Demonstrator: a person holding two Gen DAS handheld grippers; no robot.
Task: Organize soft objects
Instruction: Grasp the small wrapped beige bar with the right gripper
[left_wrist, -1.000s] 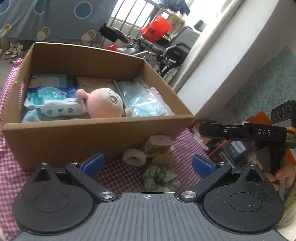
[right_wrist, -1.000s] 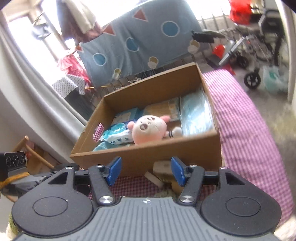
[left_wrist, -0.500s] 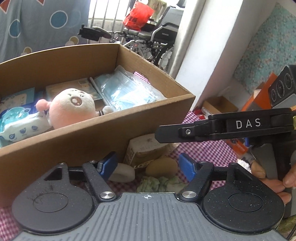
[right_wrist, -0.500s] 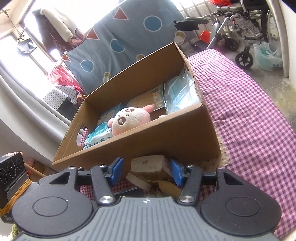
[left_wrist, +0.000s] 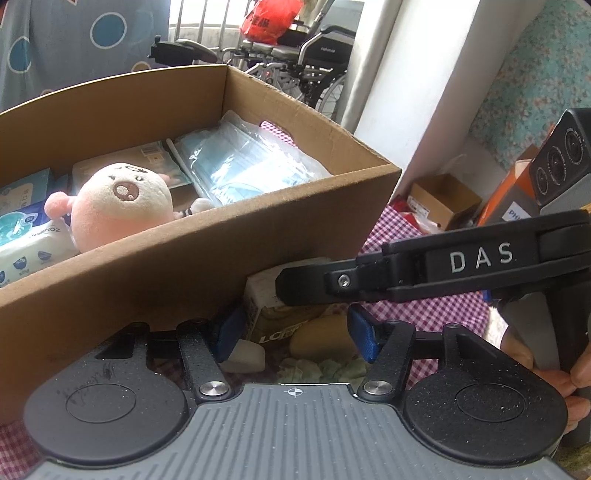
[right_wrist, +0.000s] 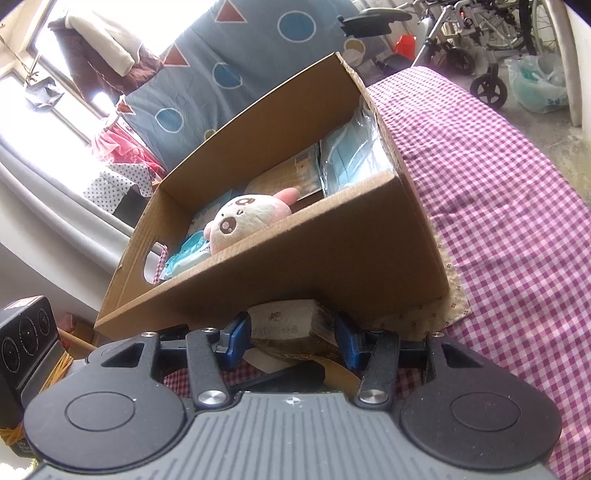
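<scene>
A brown tissue pack (right_wrist: 284, 323) lies on the checked cloth against the front wall of the cardboard box (right_wrist: 295, 266). My right gripper (right_wrist: 291, 341) straddles the pack, its jaws closing and the blue pads just beside its ends. My left gripper (left_wrist: 295, 334) hovers low over the same heap with jaws closing. Between its pads show the tissue pack (left_wrist: 273, 317), a tan lump (left_wrist: 321, 338), a white roll (left_wrist: 243, 356) and a green scrunchie (left_wrist: 325, 369). The right gripper's black finger (left_wrist: 314, 284) crosses just above them. In the box lie a pink plush (left_wrist: 122, 206), wipes (left_wrist: 26, 240) and a mask pack (left_wrist: 243, 166).
The pink checked cloth (right_wrist: 498, 184) stretches to the right of the box. Wheelchairs (left_wrist: 306, 48) and a patterned blue sheet (right_wrist: 240, 59) stand behind. Small boxes (left_wrist: 443, 199) sit on the floor to the right by the white wall. A hand (left_wrist: 554, 384) holds the right gripper's handle.
Both grippers have sunk and come closer to the heap in front of the box. Their jaws have narrowed, the left one most. The right gripper's finger has slid in across the left view.
</scene>
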